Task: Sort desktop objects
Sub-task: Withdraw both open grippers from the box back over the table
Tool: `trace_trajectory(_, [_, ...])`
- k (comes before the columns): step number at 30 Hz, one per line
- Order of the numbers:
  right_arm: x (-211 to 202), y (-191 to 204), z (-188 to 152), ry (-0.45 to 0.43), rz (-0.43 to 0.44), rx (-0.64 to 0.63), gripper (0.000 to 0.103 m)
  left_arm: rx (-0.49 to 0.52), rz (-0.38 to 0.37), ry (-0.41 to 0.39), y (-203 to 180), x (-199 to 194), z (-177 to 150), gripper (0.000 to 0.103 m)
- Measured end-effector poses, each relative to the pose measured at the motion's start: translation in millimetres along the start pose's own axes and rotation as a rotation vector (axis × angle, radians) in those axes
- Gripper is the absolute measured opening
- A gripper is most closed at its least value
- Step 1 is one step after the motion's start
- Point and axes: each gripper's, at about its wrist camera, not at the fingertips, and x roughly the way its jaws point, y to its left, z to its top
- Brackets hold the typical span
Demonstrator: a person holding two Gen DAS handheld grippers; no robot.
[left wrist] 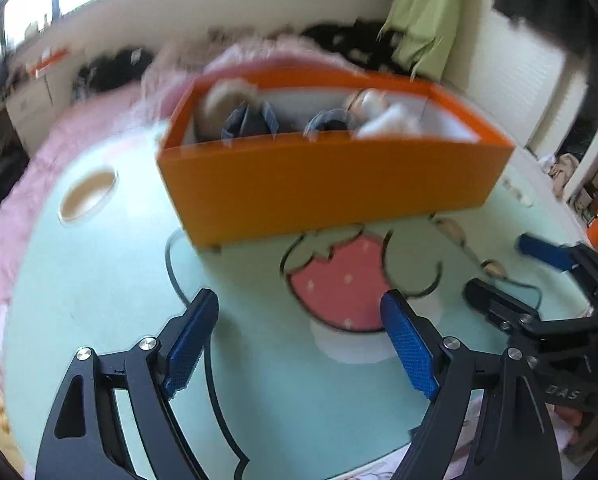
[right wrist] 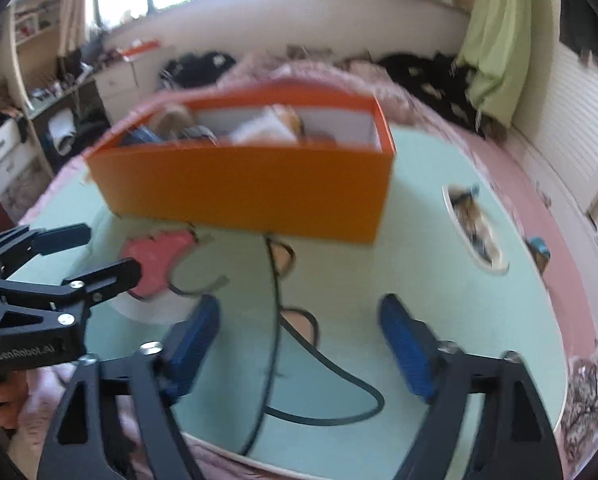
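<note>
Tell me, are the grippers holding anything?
No. The left gripper and right gripper are both open and empty, near the orange box.

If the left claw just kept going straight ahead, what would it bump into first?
Most likely the orange box: the left gripper, open and empty, points over bare mat at its near wall. The view is blurred, so depth is uncertain.

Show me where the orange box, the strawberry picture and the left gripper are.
orange box (left wrist: 331, 184), left wrist view, front wall.
strawberry picture (left wrist: 339, 280), left wrist view, pink middle.
left gripper (left wrist: 299, 340), left wrist view, midway between its open fingertips.
</note>
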Motion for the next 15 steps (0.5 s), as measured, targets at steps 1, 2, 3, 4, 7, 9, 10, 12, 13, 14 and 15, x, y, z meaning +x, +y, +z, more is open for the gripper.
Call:
trace_trajectory(1, [0.6, -2.0, -2.0, 0.000, -0.001, 0.007, 0.103, -0.005, 0.012, 0.006, 0.6, 0.2, -1.0, 0.084])
trace_trajectory(2, [-0.2, -2.8, -3.9, -0.011, -0.004, 0.002, 0.103, -0.004, 0.016, 0.009, 0.6, 0.7, -1.1, 0.088])
trace_trajectory(3, [-0.2, -3.6, -5.9, -0.016, -0.002, 0.001, 0.103, -0.001, 0.016, 0.019, 0.4, 2.4, -1.0, 0.101])
trace_trajectory(4, [-0.4, -3.5, -7.1, -0.020, -0.001, 0.001, 0.103, 0.001, 0.016, 0.031, 0.2, 5.2, -0.9, 0.103])
trace_trajectory(7, [1.3, -5.5, -10.2, -0.023, 0.000, 0.000, 0.103, 0.001, 0.014, 0.032, -0.4, 5.9, -1.4, 0.103])
trace_trajectory(9, [0.9, -5.5, -10.6, -0.024, 0.000, 0.000, 0.103, 0.002, 0.011, 0.031, -0.6, 7.1, -3.4, 0.103])
trace_trajectory(10, [1.3, -5.5, -10.3, -0.024, -0.001, -0.001, 0.103, 0.003, 0.009, 0.030, -0.9, 7.9, -3.9, 0.103])
trace_trajectory(12, [1.2, -5.5, -11.0, -0.023, 0.000, -0.001, 0.103, 0.005, 0.006, 0.030, -0.6, 8.3, -4.8, 0.103])
trace_trajectory(13, [1.2, -5.5, -11.0, -0.023, 0.000, -0.001, 0.103, 0.006, 0.006, 0.033, -1.2, 9.0, -5.3, 0.103])
trace_trajectory(14, [1.1, -5.5, -11.0, -0.024, -0.001, -0.001, 0.103, 0.006, 0.006, 0.033, -1.1, 9.1, -4.3, 0.103])
trace_trajectory(15, [1.2, -5.5, -10.8, -0.024, 0.000, -0.001, 0.103, 0.006, 0.005, 0.032, -0.8, 8.5, -3.9, 0.103])
